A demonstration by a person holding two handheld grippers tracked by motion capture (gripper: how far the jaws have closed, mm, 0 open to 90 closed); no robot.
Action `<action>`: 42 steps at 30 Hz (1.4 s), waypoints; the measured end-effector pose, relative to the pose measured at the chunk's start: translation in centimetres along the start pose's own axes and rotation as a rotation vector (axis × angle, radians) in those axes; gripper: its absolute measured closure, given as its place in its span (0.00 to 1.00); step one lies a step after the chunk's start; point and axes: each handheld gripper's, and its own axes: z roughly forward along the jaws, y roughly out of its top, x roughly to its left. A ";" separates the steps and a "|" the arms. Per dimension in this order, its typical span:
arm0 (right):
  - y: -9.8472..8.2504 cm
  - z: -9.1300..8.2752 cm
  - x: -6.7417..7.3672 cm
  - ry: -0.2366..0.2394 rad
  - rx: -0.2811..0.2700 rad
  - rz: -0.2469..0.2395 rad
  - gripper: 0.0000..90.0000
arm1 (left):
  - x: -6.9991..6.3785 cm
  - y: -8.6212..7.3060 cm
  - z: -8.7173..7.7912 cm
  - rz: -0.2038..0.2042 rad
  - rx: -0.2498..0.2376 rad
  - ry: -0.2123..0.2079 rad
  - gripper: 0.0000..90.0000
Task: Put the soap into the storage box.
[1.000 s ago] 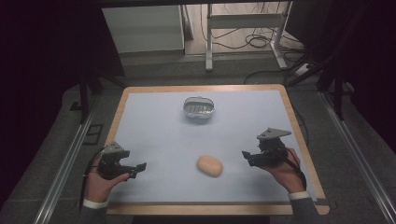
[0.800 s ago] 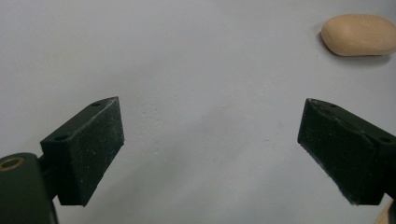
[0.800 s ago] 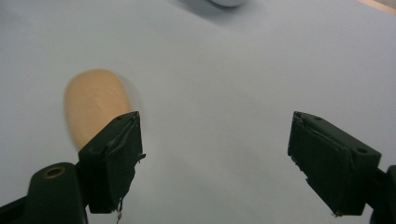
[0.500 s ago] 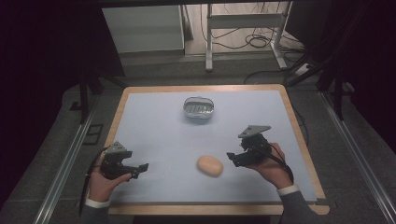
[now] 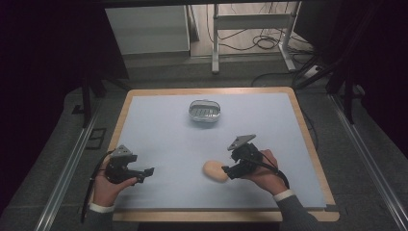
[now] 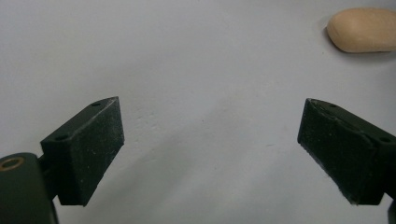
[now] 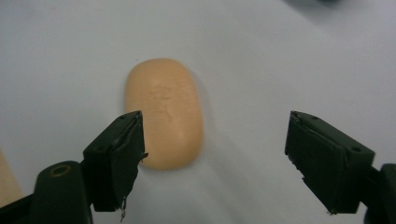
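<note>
1. Peach-coloured oval bar of soap (image 5: 215,170) lies flat on the pale blue table mat (image 5: 163,130), toward the person's side, right of centre, faint embossed mark on its top face

2. Right gripper (image 5: 227,170) sits at the soap's right end in the high view, tips just at the bar; whether they touch it can't be told from there

3. Right gripper view: the soap (image 7: 164,112) lies ahead of the black jaws, long axis running away from the camera, near end just inside the gap, tucked against the inner edge of the left-hand finger (image 7: 116,154). The other finger (image 7: 322,156) stands well apart from it, bare mat in between

4. Right jaws have just been closing and stand about half open; pads are not pressing on the soap, nothing gripped

5. Left gripper (image 5: 146,172) is held low over the mat near the left front corner, pointing toward the soap, well apart from it

6. Left gripper view: jaws wide apart, nothing between them but mat; the soap (image 6: 362,29) is far off at the upper right corner

7. Small oval silver metal dish (image 5: 205,112) with a ribbed floor sits toward the far side of the mat, well apart from the soap and both grippers

8. Mat lies on a wooden-edged table (image 5: 308,130)
</note>
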 end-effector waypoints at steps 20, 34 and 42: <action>1.5 4.6 2.4 0.077 0.136 -0.075 0.25 | 0.0 -0.1 0.2 0.005 0.014 0.015 0.08; 1.7 6.8 2.7 0.082 0.214 -0.097 0.31 | 0.2 -0.1 0.2 0.004 0.014 0.017 0.08; 1.8 7.0 2.6 0.088 0.225 -0.102 0.36 | 0.1 -0.1 0.2 0.006 0.015 0.017 0.08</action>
